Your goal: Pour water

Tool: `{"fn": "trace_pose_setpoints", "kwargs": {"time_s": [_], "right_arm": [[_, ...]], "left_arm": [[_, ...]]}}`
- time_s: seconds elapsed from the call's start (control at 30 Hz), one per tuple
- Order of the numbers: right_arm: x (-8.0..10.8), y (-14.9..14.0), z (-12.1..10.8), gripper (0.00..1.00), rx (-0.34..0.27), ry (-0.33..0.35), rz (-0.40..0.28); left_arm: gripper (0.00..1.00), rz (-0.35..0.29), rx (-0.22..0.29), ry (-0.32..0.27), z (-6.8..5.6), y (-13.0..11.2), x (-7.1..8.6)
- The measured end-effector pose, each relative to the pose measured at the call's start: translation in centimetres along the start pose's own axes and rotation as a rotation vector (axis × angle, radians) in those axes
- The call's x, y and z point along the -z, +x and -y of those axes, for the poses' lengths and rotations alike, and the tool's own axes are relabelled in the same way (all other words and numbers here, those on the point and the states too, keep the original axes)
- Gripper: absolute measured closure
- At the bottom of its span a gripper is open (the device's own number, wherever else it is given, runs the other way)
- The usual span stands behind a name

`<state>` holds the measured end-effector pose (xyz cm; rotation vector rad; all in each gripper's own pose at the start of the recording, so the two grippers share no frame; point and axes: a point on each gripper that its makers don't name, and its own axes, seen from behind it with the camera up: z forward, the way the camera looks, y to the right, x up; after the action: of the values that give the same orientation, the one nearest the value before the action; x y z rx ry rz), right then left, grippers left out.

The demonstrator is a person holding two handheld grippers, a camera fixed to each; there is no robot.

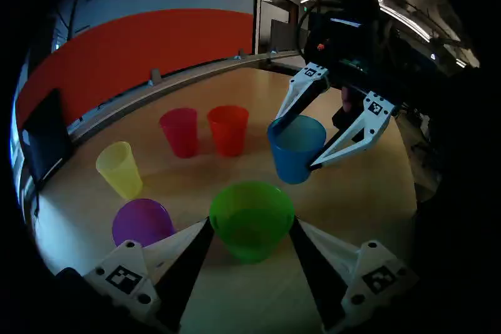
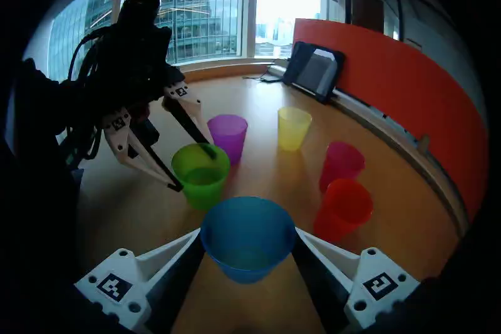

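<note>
the green cup (image 1: 250,215) sits upright, pinched in our left gripper (image 1: 251,224); the blue cup (image 1: 295,146), pinched in our right gripper (image 2: 248,235), is just beyond the green cup and to its right, rims apart; a purple cup (image 1: 143,221) stands close on the green cup's left; a yellow cup (image 1: 119,168), pink cup (image 1: 180,131) and orange cup (image 1: 228,129) farther back.

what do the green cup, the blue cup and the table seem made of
The green cup looks like smooth translucent plastic: light glows through its wall. The blue cup looks the same, with a thin even rim. The table seems wood or wood-look laminate, satin: warm tan with soft reflections.
</note>
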<state>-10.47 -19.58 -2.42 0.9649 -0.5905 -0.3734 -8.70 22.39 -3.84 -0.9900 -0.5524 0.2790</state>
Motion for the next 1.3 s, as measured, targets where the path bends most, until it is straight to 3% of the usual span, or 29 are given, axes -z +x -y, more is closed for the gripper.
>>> {"fn": "trace_pose_setpoints", "kwargs": {"time_s": [0.4,1.3], "right_arm": [[-0.5,-0.6,-0.1,0.07,-0.010,-0.002,0.006],[-0.8,-1.1,0.5,0.07,-0.015,-0.008,0.007]], "left_arm": [[0.15,-0.002,0.016,-0.003,0.0,-0.8,-0.2],[0.10,-0.001,0.054,0.005,0.2,-1.9,0.8]]}}
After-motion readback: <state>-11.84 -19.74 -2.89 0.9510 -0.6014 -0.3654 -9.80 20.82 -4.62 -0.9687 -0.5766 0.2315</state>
